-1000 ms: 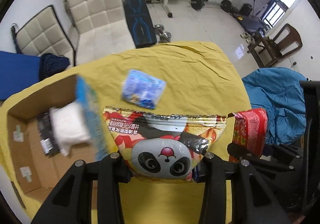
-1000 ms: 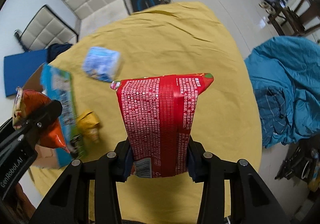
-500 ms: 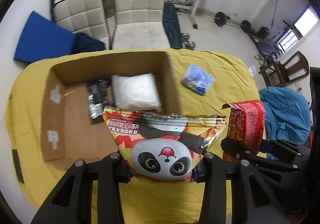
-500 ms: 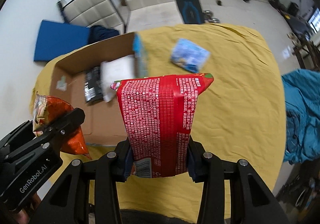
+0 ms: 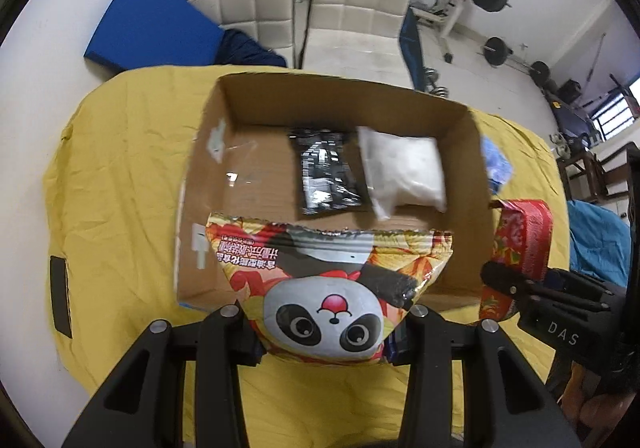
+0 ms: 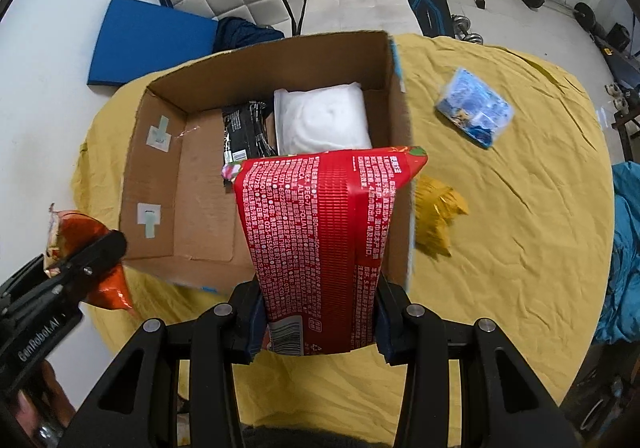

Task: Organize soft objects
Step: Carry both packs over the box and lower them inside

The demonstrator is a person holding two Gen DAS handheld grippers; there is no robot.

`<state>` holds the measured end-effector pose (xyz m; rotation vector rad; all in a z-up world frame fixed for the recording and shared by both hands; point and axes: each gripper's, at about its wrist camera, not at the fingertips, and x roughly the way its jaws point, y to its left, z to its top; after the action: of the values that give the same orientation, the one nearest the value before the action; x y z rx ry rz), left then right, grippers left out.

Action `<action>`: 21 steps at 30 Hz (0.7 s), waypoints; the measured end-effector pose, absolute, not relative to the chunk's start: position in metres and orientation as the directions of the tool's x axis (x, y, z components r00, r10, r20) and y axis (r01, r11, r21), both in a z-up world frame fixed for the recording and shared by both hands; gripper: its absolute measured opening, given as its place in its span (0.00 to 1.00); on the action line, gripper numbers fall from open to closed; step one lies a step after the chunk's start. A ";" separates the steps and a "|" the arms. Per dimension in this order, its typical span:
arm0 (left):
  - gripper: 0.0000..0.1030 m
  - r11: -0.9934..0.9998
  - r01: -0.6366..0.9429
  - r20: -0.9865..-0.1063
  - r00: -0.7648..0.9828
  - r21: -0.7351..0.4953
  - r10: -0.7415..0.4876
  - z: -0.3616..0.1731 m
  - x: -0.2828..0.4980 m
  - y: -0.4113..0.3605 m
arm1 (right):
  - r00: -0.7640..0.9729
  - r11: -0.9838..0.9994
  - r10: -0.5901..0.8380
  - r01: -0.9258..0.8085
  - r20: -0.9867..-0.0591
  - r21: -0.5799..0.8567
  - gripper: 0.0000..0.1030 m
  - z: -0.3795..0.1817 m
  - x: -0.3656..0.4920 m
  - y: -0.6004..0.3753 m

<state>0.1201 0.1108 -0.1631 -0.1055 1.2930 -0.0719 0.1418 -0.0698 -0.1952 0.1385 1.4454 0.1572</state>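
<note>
The left gripper (image 5: 324, 332) is clamped on a panda snack bag (image 5: 328, 280), held up over the near edge of the open cardboard box (image 5: 400, 100). The right gripper (image 6: 316, 324) is closed on a red snack packet (image 6: 324, 240), raised above the box's near right corner. Inside the box lie a black packet (image 5: 324, 172) and, just beside it, a white soft pack (image 5: 404, 172); the left half of the floor is bare cardboard. On the yellow cloth (image 6: 520, 208) to the right of the box sit a crumpled yellow bag (image 6: 436, 216) and, farther back, a blue packet (image 6: 474, 112). Behind the table stand two white padded chairs (image 5: 356, 8) and a blue mat (image 5: 152, 24).
</note>
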 end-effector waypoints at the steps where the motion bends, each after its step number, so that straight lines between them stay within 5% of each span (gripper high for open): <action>1: 0.38 0.993 -0.014 -0.958 0.266 -0.117 -0.109 -0.167 0.124 0.117 | 0.108 0.982 0.188 -0.023 -0.976 0.187 0.44 -0.201 0.146 -0.066; 21: 0.38 0.999 0.031 -1.000 0.009 -0.007 -0.007 -0.300 0.261 0.148 | -0.108 0.998 0.064 0.034 -0.992 0.061 0.44 -0.339 0.205 -0.029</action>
<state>0.2611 0.1477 -0.2997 0.0190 1.5616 -0.0297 0.2046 -0.0285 -0.3391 0.0746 1.6790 0.0254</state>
